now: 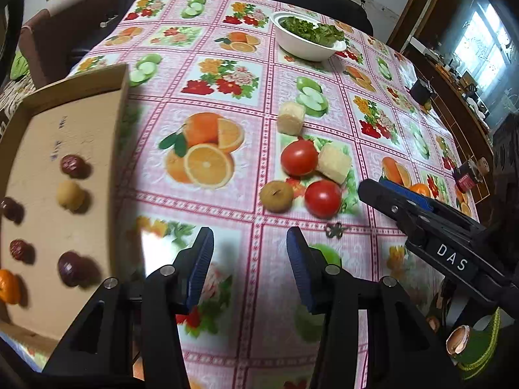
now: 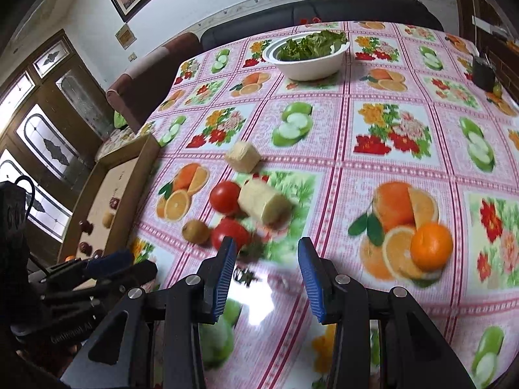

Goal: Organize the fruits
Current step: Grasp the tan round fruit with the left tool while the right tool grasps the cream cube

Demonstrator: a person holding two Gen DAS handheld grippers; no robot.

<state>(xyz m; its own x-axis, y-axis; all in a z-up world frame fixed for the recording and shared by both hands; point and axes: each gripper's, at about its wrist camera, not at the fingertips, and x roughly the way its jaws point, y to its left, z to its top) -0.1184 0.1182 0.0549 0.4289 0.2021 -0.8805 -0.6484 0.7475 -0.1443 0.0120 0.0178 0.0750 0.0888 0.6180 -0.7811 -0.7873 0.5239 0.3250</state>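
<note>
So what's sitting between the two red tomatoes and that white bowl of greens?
One pale yellow block lies between the tomatoes and the bowl; otherwise only tablecloth. Both wrist views show it.

Glossy plastic tablecloth (image 2: 324,123); matt brown cardboard box (image 1: 81,123); smooth shiny tomatoes (image 1: 299,157); ribbed blue pads (image 2: 223,278) on matt black plastic grippers.

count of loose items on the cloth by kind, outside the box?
Tomatoes: 2
Pale chunks: 2
Brown fruit: 1
Orange: 1
Bowl of greens: 1
Total: 7
</note>
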